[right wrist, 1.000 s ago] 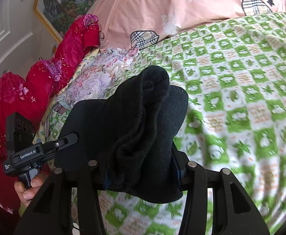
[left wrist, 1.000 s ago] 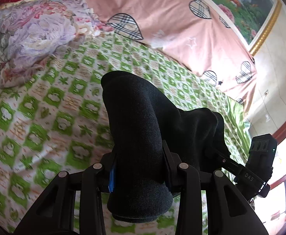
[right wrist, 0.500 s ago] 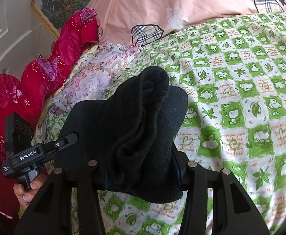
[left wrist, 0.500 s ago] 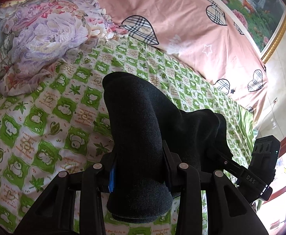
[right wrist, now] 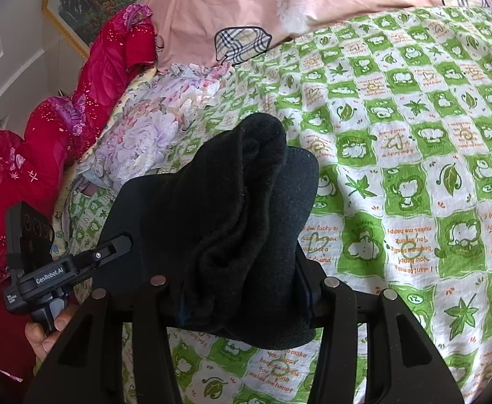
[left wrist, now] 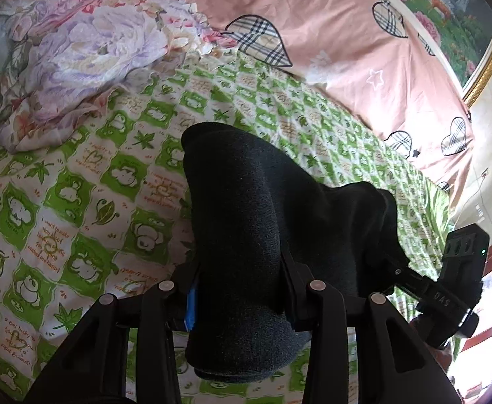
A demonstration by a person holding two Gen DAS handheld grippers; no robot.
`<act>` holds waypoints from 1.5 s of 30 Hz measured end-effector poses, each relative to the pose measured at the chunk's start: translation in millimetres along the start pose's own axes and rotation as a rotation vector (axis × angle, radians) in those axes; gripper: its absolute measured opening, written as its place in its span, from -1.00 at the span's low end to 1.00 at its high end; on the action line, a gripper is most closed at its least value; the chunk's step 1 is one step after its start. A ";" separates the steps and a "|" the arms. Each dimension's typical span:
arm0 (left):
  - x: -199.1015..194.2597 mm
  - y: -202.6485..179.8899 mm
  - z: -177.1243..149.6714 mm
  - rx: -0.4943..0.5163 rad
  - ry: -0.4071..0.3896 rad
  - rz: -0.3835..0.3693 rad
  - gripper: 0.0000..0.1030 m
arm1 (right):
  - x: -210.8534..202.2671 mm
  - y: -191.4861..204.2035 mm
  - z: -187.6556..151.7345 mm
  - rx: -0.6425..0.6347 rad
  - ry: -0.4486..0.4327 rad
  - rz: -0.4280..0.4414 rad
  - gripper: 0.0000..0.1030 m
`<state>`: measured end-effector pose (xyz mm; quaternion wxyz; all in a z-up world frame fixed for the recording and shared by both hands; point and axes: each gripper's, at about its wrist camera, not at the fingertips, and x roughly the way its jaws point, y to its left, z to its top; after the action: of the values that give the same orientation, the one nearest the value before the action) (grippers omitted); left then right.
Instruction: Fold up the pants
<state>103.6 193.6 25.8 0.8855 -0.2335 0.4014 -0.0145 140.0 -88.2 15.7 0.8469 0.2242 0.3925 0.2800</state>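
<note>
Both claws are sinking toward the bed, so the green checked sheet [left wrist: 77, 202] is looming larger than a second ago. In the left wrist view the floral quilt [left wrist: 77, 50] is sliding downward and the pink pillow [left wrist: 330, 43] is filling more of the top. The left claw [left wrist: 239, 289] is easing open around the black pants [left wrist: 246, 222].

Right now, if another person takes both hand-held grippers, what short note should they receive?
Left hand-held gripper: clamped on a thick roll of the black pants.
Right hand-held gripper: clamped on a bunched part of the same pants.
Pants hang between both, above the green checked bedsheet; the floral quilt lies beside.
Done: pants gathered and lifted.
Left: probably lay them flat on the sheet, finish folding, release.
</note>
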 end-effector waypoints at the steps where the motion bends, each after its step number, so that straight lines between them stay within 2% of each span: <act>1: 1.3 1.6 -1.1 -0.004 0.004 0.002 -0.19 | 1.6 -1.0 -0.1 0.003 0.004 -0.002 0.01; 9: 6.2 7.6 -8.2 -0.014 0.014 0.021 -0.03 | 1.9 -10.6 -3.1 0.024 0.010 -0.011 0.14; 14: 8.8 6.3 -9.8 -0.005 0.013 0.036 0.04 | -7.4 -17.0 -4.0 0.036 -0.005 -0.026 0.30; 28: -2.5 3.8 -19.6 0.016 0.007 0.089 0.35 | -28.7 -19.5 -17.7 0.042 -0.055 -0.064 0.45; 40: -23.4 -9.4 -41.4 0.071 -0.035 0.200 0.57 | -43.7 11.6 -32.8 -0.088 -0.098 -0.119 0.54; 45: -31.5 -18.1 -51.9 0.101 -0.045 0.228 0.60 | -47.4 25.8 -43.0 -0.167 -0.119 -0.155 0.69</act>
<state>48.0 163.4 26.1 0.9009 -0.1417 0.4041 0.0716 73.0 -92.9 31.2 0.9035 0.1383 0.3330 0.2315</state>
